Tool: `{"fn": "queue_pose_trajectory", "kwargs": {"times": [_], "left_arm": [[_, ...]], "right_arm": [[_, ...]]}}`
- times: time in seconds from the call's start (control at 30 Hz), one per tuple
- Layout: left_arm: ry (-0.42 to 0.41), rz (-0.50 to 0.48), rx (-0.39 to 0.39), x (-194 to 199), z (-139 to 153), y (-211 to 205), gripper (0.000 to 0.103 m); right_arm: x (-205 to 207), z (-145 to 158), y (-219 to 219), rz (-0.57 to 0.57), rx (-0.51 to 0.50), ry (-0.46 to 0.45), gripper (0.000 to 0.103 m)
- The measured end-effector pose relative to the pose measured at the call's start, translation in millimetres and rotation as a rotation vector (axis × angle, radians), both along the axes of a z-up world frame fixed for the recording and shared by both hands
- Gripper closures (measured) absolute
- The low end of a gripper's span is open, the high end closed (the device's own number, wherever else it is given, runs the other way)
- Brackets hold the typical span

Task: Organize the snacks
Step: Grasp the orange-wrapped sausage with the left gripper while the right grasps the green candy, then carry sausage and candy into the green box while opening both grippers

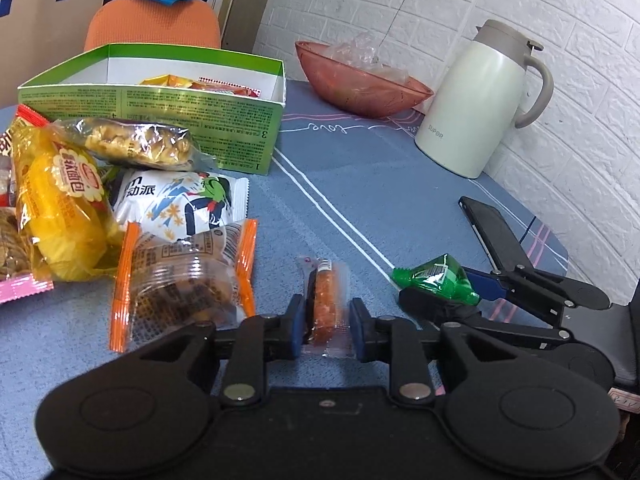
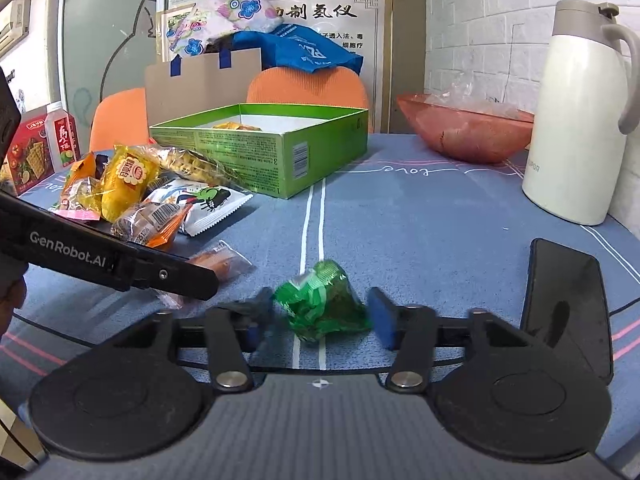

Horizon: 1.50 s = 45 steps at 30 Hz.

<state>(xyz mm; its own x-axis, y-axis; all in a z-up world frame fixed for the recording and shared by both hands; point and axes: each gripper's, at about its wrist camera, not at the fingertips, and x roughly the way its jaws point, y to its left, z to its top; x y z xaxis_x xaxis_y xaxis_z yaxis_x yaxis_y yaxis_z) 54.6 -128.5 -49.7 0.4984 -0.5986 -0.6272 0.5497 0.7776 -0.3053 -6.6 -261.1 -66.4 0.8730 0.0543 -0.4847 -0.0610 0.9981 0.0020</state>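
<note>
The left gripper (image 1: 325, 322) has its 2 fingers (image 1: 297, 326) spread on either side of a small clear-wrapped orange snack (image 1: 325, 308) lying flat on the bench (image 1: 360, 184). The packet's long axis runs straight away from the gripper, parallel to the fingers, so they bracket its narrow width. A sliver of gap shows at each side, so the pads seem not yet to press, though the clear wrapper edge makes that hard to judge.

The right gripper (image 2: 320, 316) straddles a crumpled green packet (image 2: 324, 300) in the same way. Its right finger (image 2: 382, 320) stands just clear of the foil and its left finger is blurred, so it is spread, not pinching.

Each hand is nearest its own snack, and the 2 packets lie near each other in front of the loose snack pile (image 1: 120, 208). The open green box (image 1: 160, 108), the likely destination, sits beyond that pile, already holding a few packets.

The bench wears a blue cloth with white stripes. A pink bowl (image 1: 360, 88), a cream thermos jug (image 1: 476, 96) and a dark phone (image 2: 568, 308) stand to the right, against a white brick wall.
</note>
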Motion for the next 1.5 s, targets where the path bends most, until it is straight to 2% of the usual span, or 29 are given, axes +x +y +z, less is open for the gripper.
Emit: {"fn": "queue_pose_trajectory", "kwargs": {"times": [0.13,0.37,0.53,0.67,0.87,1.07,1.13,1.17,1.2,1.23,1.27,1.37,1.5], "left_arm": [[0.025,0.009,-0.047,-2,3,8,0.034],[-0.075,0.04,-0.12,-1,50,32,0.034],[-0.132,0.124,-0.159,31,83,50,0.034],[-0.15,0.211,-0.187,71,98,63,0.034],[-0.144,0.315,-0.171,134,95,70,0.033],[-0.095,0.361,-0.145,174,80,64,0.033],[-0.081,0.362,-0.13,183,74,61,0.029],[-0.084,0.359,-0.124,185,71,58,0.02],[-0.085,0.356,-0.117,186,68,57,0.0],[-0.074,0.359,-0.105,186,64,56,0.0],[-0.069,0.366,-0.108,182,62,57,0.0],[-0.078,0.371,-0.16,163,63,67,0.0],[-0.087,0.386,-0.195,128,77,83,0.0]], "right_arm": [[-1,6,0,0.005,0.02,-0.011,0.044],[10,34,1,0.05,0.086,-0.097,0.044],[37,57,13,0.091,0.106,-0.19,0.044],[71,70,23,0.105,0.1,-0.25,0.044],[130,68,29,0.08,0.105,-0.246,0.044],[162,59,28,0.047,0.118,-0.236,0.043],[168,57,29,0.05,0.112,-0.237,0.042],[171,54,30,0.063,0.105,-0.236,0.038],[174,51,32,0.083,0.096,-0.233,0.03],[176,47,34,0.098,0.077,-0.221,0.022],[176,44,37,0.098,0.047,-0.208,0.001],[156,45,40,0.074,-0.015,-0.25,0.0],[119,62,35,0.072,0.042,-0.292,0.0]]}}
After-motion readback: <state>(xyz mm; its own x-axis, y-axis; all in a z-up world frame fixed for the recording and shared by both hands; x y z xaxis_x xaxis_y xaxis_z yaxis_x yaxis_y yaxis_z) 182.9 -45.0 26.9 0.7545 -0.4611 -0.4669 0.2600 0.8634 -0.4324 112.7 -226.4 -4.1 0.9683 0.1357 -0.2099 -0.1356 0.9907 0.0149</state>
